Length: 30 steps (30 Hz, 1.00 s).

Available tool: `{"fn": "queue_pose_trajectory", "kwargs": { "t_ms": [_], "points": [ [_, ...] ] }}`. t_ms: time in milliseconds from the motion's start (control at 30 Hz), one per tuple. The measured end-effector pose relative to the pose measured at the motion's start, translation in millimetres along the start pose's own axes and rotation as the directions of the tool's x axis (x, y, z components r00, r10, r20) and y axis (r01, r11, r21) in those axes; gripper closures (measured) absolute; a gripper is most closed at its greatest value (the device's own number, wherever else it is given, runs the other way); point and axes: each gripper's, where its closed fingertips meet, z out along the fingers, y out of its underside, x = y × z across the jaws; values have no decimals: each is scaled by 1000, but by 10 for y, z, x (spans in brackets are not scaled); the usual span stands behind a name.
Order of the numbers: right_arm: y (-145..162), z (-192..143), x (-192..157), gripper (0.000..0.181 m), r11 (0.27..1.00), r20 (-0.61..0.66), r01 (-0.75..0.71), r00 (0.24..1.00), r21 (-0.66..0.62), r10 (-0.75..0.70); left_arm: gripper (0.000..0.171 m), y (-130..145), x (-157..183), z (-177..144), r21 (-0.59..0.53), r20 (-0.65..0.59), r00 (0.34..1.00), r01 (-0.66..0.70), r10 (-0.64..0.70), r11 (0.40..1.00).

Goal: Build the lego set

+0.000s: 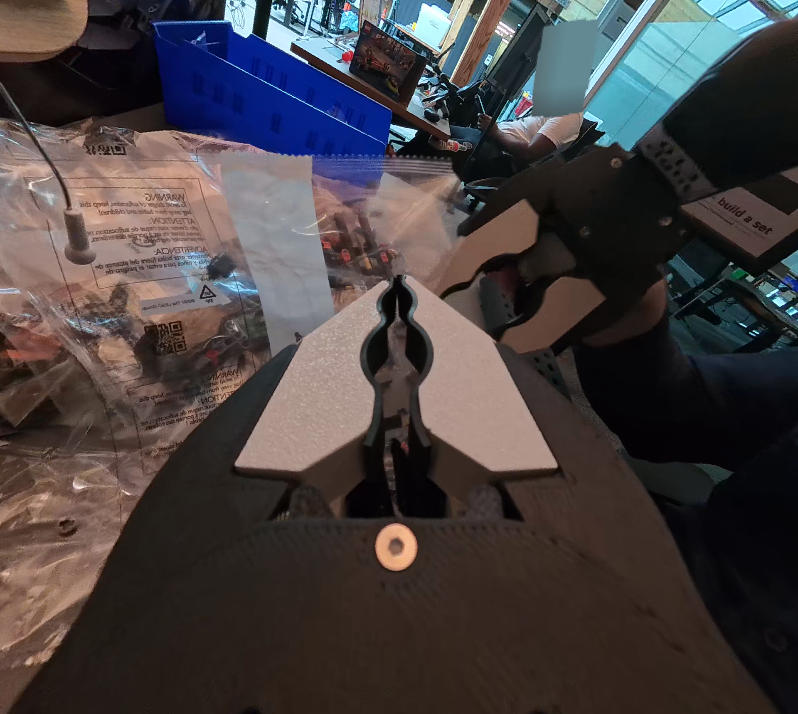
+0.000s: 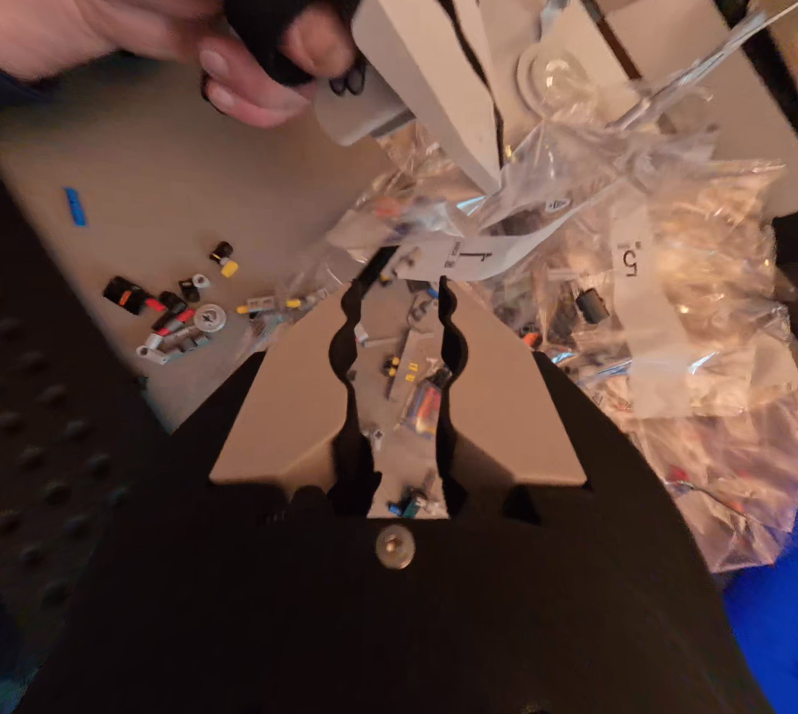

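Note:
My left gripper [image 1: 397, 283] is shut and pinches the edge of a clear plastic bag of lego pieces [image 1: 358, 235]. In the right wrist view it [image 2: 492, 175] comes in from the top, held by a hand [image 2: 129, 2], with the bag [image 2: 509, 218] hanging from its tips. My right gripper [image 2: 399, 285] is open and empty, hovering over the bag's white label strip [image 2: 466, 261]. It also shows at the right of the left wrist view [image 1: 475, 317]. Loose lego pieces [image 2: 172, 313] and one blue piece [image 2: 75, 206] lie on the table [image 2: 194, 183].
More clear bags of parts [image 1: 129, 261] cover the table, one with a numbered label [image 2: 630, 261]. A blue bin [image 1: 267, 105] stands behind them. A black studded board [image 2: 52, 391] lies at the left. A person [image 1: 539, 131] sits at a far desk. Spacing between my two grippers at the tips: around 6 cm.

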Motion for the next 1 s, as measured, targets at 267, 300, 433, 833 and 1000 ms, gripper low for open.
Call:
{"fn": "queue_pose_trajectory", "kwargs": {
  "t_ms": [267,300,433,833,1000],
  "points": [
    [596,-779,217,149,987,-98,-158,982,11,158,171,-47,-20,-55,22,5,1000,6,-6,1000],
    [756,-822,191,150,978,-81,-206,976,-19,204,171,-45,-24,-54,21,7,1000,7,-7,1000],
    [1356,-732,-96,149,921,10,-332,940,-203,341,171,-17,-42,-33,13,11,1000,10,-10,1000],
    [1852,-495,-160,158,843,-77,-408,909,-351,409,171,4,-68,-36,5,16,1000,12,-12,1000],
    [1920,-527,-117,148,818,-131,-434,900,-378,416,171,-6,-57,-40,8,13,1000,12,-12,1000]
  ]
}}
